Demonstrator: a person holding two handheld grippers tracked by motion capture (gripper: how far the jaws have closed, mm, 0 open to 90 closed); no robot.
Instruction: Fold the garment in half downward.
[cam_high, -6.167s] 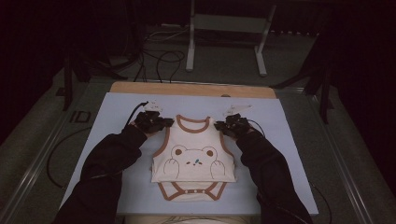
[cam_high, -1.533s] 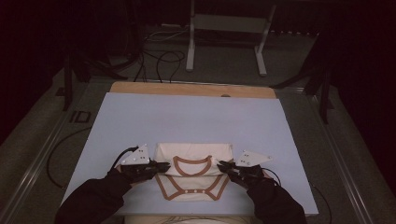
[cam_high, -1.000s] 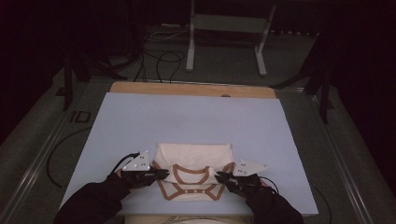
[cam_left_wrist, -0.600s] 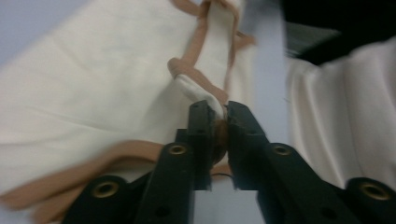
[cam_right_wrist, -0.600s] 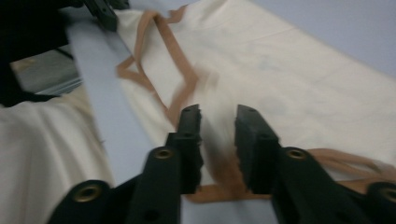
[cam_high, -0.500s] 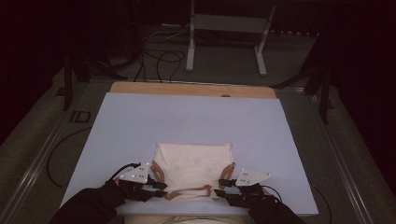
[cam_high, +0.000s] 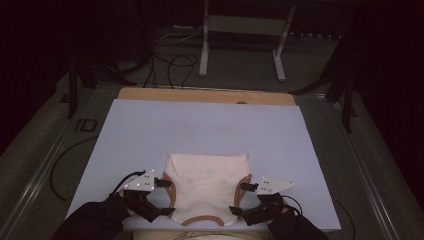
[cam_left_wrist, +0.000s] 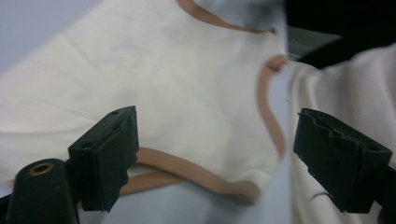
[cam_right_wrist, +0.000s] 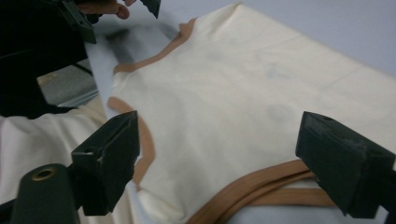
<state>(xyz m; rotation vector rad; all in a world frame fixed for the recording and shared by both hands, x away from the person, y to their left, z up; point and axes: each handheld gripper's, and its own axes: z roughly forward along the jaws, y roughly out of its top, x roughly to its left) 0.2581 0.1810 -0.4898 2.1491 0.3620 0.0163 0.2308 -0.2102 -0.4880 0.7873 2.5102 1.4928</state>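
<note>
Since 6 s back, baby bodysuit (cam_high: 207, 187) got folded: bear print now hidden, plain cream back up, and both grippers came from the shoulders down to the near edge of the table (cam_high: 150, 130). Jaws on both have just been opening, nothing pinched between them now.

Hard to see: the person's dark sleeves (cam_high: 92, 222) are cut off at the bottom of the high view & blend into shadow; room beyond the table is near black. A white metal stand (cam_high: 242, 42) and loose cables (cam_high: 170, 62) sit on the floor past the table's far edge.

Bodysuit lies on the table's near-centre part, its brown trim at the near edge, a bit overhanging.

Left gripper (cam_high: 162, 197) is at the bodysuit's left side, jaws wide; in the left gripper view brown trim (cam_left_wrist: 196, 175) runs under and between the fingers (cam_left_wrist: 105, 156), no pressing. Right gripper (cam_high: 240, 199) at the right side, also wide; its view has trim by both fingers (cam_right_wrist: 343, 161), cloth lying free.
</note>
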